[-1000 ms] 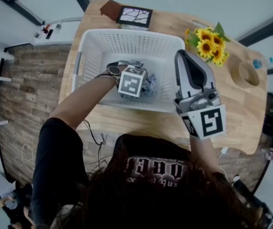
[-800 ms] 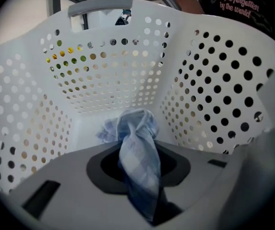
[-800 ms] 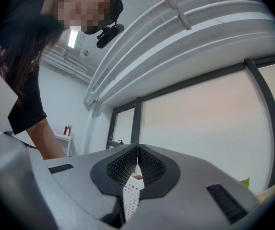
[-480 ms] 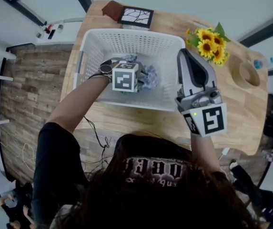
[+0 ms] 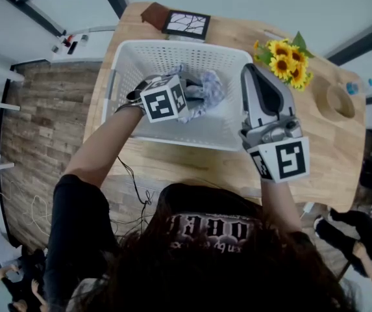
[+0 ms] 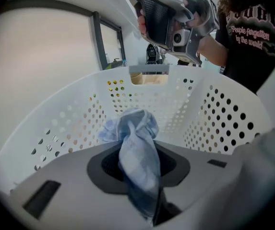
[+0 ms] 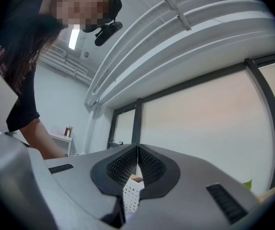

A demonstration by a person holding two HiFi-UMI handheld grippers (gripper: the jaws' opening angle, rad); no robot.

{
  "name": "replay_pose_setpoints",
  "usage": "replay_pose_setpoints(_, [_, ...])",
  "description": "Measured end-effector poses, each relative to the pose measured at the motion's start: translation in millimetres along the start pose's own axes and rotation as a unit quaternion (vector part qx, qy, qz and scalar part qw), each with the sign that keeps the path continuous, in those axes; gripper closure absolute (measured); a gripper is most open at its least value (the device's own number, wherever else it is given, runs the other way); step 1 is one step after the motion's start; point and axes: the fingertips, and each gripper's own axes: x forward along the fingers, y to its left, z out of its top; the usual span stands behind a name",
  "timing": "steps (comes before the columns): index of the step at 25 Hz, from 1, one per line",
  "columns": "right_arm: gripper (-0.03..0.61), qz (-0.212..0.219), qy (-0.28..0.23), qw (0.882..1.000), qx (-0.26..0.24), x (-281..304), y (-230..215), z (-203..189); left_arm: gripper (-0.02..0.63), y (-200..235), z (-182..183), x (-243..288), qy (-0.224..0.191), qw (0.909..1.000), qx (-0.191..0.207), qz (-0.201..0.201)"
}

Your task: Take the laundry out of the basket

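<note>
Fingers (image 6: 65, 186) of left gripper (image 6: 139, 166), just closing tighter, clench blue cloth (image 5: 206, 86) in basket (image 5: 173, 54); right gripper (image 7: 137, 152), clenched empty, hangs near sunflowers (image 5: 284, 60).

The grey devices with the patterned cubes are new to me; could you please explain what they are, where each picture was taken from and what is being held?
There is no robot here. A person holds a two-jaw gripper in each hand, and the cubes are part of those grippers. The head view comes from a camera on the person's head, looking steeply down. It shows a wooden table with a white basket, sunflowers and a framed picture. The other two views come from cameras riding on each gripper, looking along its jaws. The left gripper, over the basket, has just been closing its jaws, and they pinch a pale blue cloth. The right gripper hangs over the basket's right side, its jaws together with nothing in them.
</note>
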Motion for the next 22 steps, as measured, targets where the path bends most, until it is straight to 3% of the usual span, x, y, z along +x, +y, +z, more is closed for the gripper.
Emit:
replay_pose_setpoints(8, [0.551, 0.0, -0.006, 1.0, 0.004, 2.2, -3.1, 0.4, 0.505, 15.2, 40.4, -31.7, -0.061, 0.9954, -0.033, 0.067])
replay_pose_setpoints(15, [0.551, -0.016, 0.003, 1.0, -0.008, 3.7, -12.2, 1.2, 0.503, 24.3, 80.0, -60.7, -0.13, 0.98, -0.075, 0.131])
replay_pose_setpoints(22, [0.552, -0.036, 0.009, 0.999, -0.011, 2.7, -22.5, 4.6, 0.503, 33.5, 108.6, -92.3, -0.183, 0.9561, -0.083, 0.214])
